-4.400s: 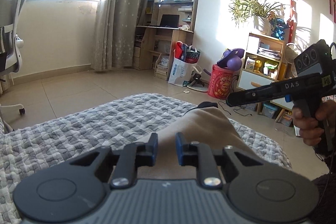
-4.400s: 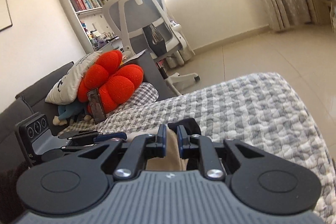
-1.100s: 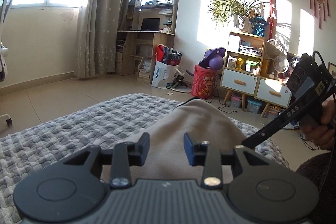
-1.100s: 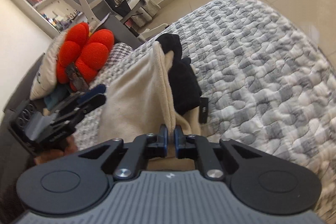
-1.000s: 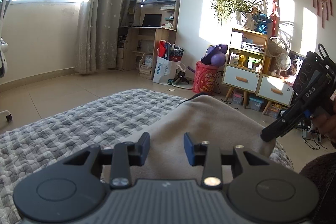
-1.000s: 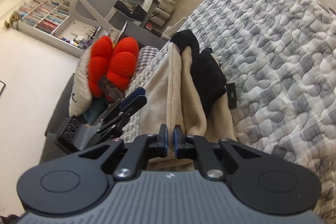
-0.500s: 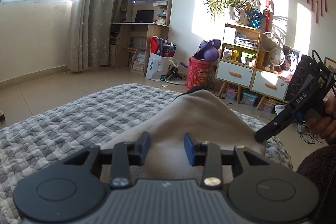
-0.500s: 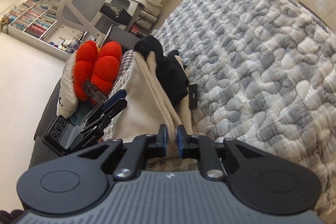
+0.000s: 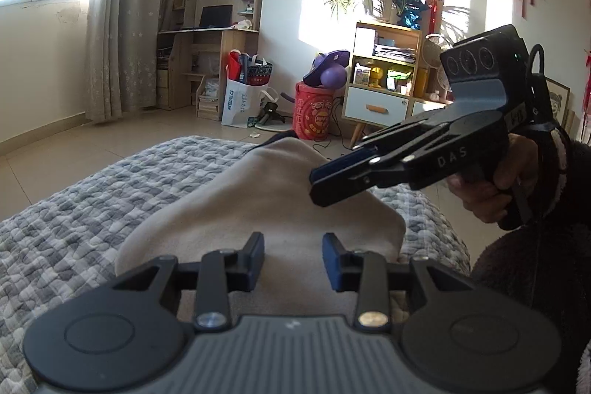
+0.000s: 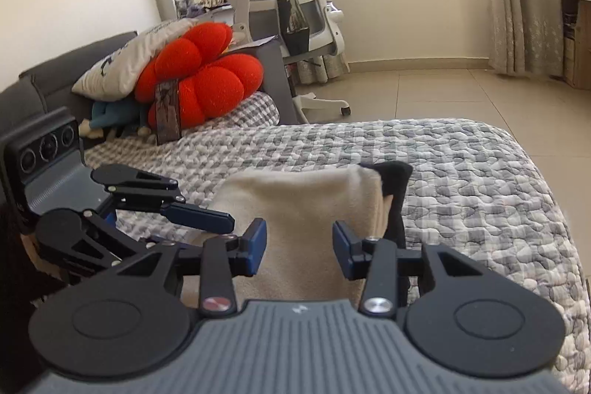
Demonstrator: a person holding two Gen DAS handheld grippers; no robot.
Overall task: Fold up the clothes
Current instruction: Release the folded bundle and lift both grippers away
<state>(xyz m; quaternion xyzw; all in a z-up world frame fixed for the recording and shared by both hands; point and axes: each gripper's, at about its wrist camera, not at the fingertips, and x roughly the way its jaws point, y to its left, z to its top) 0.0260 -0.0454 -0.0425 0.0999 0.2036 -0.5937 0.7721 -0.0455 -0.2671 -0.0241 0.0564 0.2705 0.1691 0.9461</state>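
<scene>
A: Where's the beige garment (image 10: 306, 209)?

B: Folded flat on the grey quilted bed (image 10: 480, 180), straight ahead of both sets of jaws, with a black garment (image 10: 395, 194) tucked along its far edge.

A: The right gripper (image 10: 298, 244)?

B: Its jaws are opening, the pads clear of the cloth and nothing pinched between them.

A: And the left gripper (image 9: 293, 261)?

B: Jaws partly apart just above the beige fabric, gripping nothing. In its view, the right gripper (image 9: 321, 185) hovers over the garment's far right corner, in a hand (image 9: 491, 187).
</scene>
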